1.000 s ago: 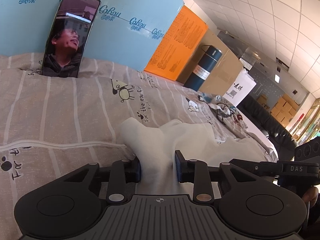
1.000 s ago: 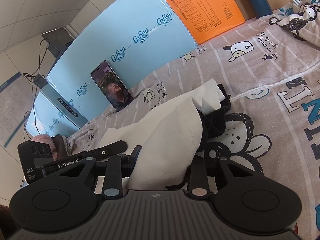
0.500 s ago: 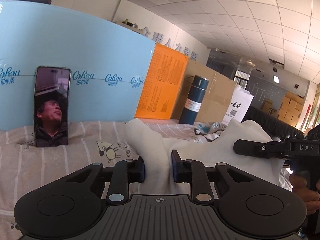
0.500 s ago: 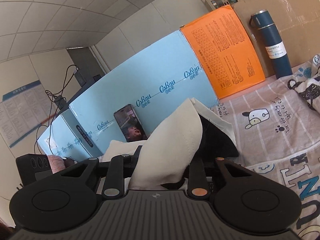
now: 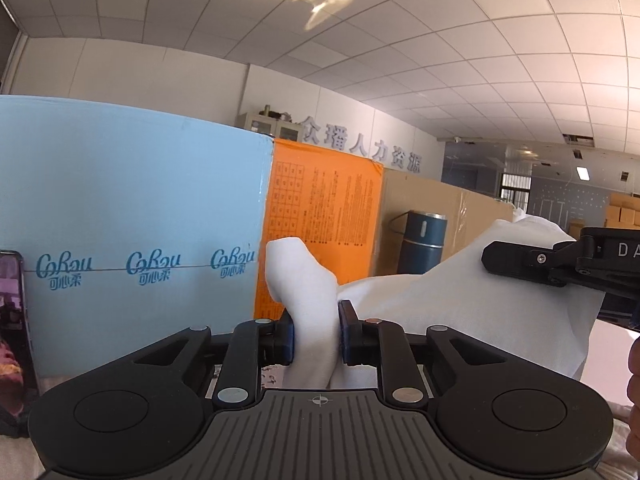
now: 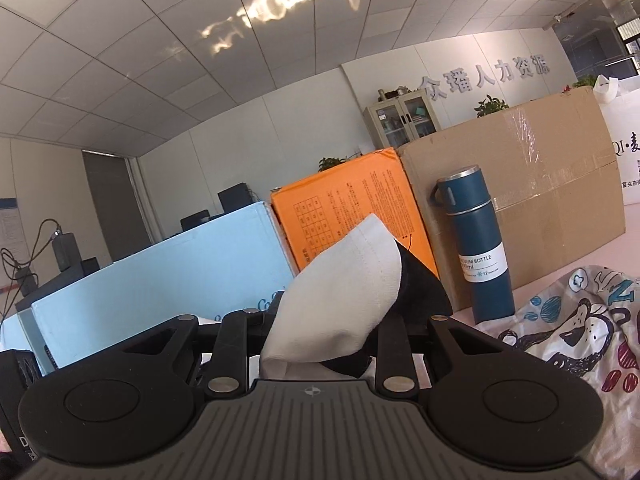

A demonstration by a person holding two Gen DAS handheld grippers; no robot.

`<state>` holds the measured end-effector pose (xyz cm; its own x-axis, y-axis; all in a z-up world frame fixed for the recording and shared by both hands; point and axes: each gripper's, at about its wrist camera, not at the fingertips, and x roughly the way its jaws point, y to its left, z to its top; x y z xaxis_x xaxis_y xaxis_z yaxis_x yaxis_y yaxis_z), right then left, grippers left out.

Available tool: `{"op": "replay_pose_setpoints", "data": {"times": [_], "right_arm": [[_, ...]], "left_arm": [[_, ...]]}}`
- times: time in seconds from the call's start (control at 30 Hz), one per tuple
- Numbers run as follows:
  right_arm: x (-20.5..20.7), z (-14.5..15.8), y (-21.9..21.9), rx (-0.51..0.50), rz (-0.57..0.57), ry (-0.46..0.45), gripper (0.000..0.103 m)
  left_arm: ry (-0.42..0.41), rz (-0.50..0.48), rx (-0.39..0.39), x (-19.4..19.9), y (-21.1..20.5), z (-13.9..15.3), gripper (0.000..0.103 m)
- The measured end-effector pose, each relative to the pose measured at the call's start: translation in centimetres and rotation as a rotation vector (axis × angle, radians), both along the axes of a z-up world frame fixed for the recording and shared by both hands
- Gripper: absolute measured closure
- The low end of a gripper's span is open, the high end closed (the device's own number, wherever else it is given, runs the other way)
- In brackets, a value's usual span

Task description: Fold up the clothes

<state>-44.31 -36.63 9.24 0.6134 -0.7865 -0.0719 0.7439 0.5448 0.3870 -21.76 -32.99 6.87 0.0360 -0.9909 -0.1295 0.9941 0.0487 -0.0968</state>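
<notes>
A white garment point(image 5: 440, 312) hangs lifted in the air between both grippers. My left gripper point(image 5: 316, 336) pinches a bunched fold of it; its jaws are closing a little tighter on the cloth. At the right of the left wrist view, a black finger point(image 5: 516, 264) of my right gripper lies against the cloth's far corner. In the right wrist view my right gripper point(image 6: 324, 340) is shut on a stitched white corner point(image 6: 340, 292) with a black part point(image 6: 420, 292) behind it. The garment's lower part is hidden below both grippers.
A light blue box point(image 5: 132, 240), an orange box point(image 5: 320, 216) and a brown carton point(image 6: 520, 184) stand in a row behind. A dark blue bottle point(image 6: 476, 248) stands before the carton. A phone point(image 5: 12, 320) leans at far left. A printed cloth point(image 6: 580, 340) lies at right.
Both grippers have risen with the white garment and tipped up to level. The striped bedsheet has dropped out of view; boxes, wall and ceiling now fill the frames.
</notes>
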Motion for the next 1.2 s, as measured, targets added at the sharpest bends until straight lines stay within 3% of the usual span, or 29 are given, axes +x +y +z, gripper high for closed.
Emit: {"op": "replay_pose_setpoints", "data": {"times": [0.2, 0.33, 0.43, 0.53, 0.63, 0.7, 0.73, 0.8, 0.9, 1.03, 1.1, 1.2], "right_arm": [[0.3, -3.0, -6.0, -0.016, -0.200, 0.077, 0.079], [0.6, -6.4, -9.5, 0.077, -0.262, 0.141, 0.079], [0.7, -8.6, -11.8, 0.223, -0.280, 0.210, 0.079], [0.8, -9.7, -12.5, 0.303, -0.315, 0.264, 0.077], [1.1, -10.2, -12.2, 0.312, -0.346, 0.311, 0.066], [1.2, -10.5, -11.7, 0.295, -0.372, 0.339, 0.054], [1.0, -10.6, -11.5, 0.298, -0.381, 0.343, 0.050], [0.4, -10.9, -11.5, 0.331, -0.396, 0.322, 0.038], [-0.7, -11.1, -11.6, 0.365, -0.399, 0.258, 0.031], [-1.1, -11.0, -11.2, 0.370, -0.410, 0.221, 0.023], [-1.6, -11.0, -11.1, 0.416, -0.379, 0.174, 0.022], [-2.6, -10.9, -10.7, 0.491, -0.327, 0.080, 0.022]], "left_arm": [[-0.044, 0.026, 0.022, -2.0, -6.6, -1.7, 0.084], [0.002, 0.014, 0.118, -1.3, -10.1, -4.1, 0.085], [0.031, 0.040, 0.210, -0.1, -12.5, -6.2, 0.085], [0.118, 0.048, 0.312, 1.4, -13.8, -7.0, 0.083], [0.163, 0.053, 0.340, 2.4, -12.8, -7.1, 0.063], [0.186, 0.039, 0.340, 2.8, -11.6, -6.5, 0.037], [0.194, 0.018, 0.337, 2.9, -11.1, -6.0, 0.034], [0.193, -0.016, 0.346, 2.9, -10.0, -5.2, 0.025], [0.171, -0.057, 0.413, 2.3, -7.7, -5.0, 0.010], [0.186, -0.152, 0.469, 1.3, -5.5, -6.2, 0.010], [0.232, -0.174, 0.451, 1.3, -4.9, -6.4, 0.011], [0.408, -0.240, 0.471, 1.8, -4.8, -6.8, 0.013]]}}
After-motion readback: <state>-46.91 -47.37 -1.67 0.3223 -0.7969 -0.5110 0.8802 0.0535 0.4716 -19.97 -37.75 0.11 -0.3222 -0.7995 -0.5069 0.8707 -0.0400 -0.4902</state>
